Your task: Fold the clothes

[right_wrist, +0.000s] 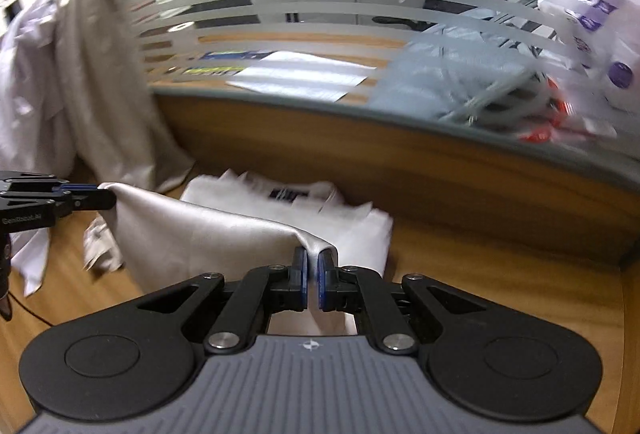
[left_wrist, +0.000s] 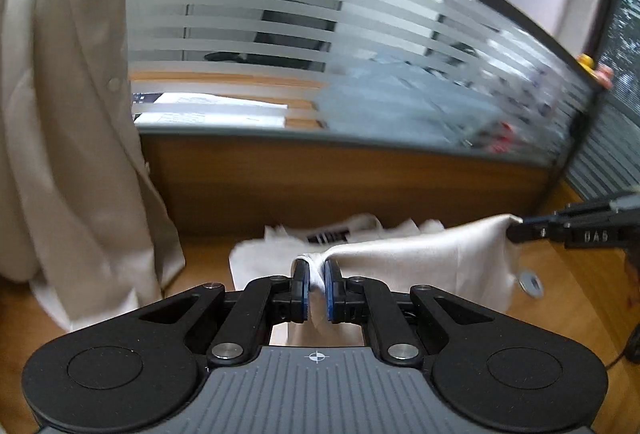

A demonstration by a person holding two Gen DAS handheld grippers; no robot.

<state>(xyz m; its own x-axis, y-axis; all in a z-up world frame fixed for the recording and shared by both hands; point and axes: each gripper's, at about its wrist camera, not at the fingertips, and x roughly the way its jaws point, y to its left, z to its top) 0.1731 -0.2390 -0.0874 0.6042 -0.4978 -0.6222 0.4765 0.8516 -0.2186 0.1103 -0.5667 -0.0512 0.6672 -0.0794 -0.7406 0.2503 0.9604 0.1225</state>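
Observation:
A pale silky garment hangs stretched between my two grippers above the wooden desk. My left gripper is shut on one bunched corner of it. My right gripper is shut on the other corner of the garment. The right gripper shows at the right edge of the left wrist view, the left gripper at the left edge of the right wrist view. The cloth sags between them, its lower part hanging toward the desk.
A folded white garment with a dark print lies on the desk behind the held cloth. A cream coat hangs over the striped glass partition at the left. A cable runs along the desk's left side.

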